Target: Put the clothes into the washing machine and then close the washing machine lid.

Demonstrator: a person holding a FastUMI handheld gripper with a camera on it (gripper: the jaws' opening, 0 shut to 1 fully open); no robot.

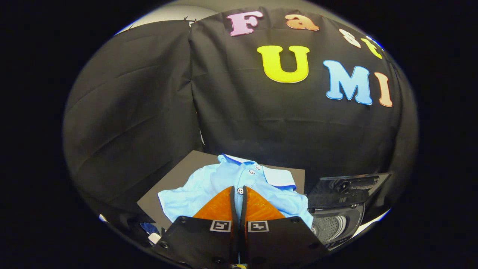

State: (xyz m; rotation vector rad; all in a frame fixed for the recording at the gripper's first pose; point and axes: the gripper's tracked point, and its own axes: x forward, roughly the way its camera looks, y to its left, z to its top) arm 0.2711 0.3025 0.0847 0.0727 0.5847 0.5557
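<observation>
A light blue polo shirt (227, 179) with a white collar and small buttons lies spread on a dark board (175, 175). My gripper (239, 189) hovers over the shirt's front with its fingers pressed together and nothing held between them. Their tips point at the button placket. To the right of the shirt stands the washing machine (338, 220), its dark lid (347, 188) raised and its perforated metal drum showing inside. The shirt's lower part is hidden behind my fingers.
Black cloth walls close in the booth behind and to the left. A small blue and white item (151, 231) lies at the board's near left corner. The washer's opening sits just right of the board.
</observation>
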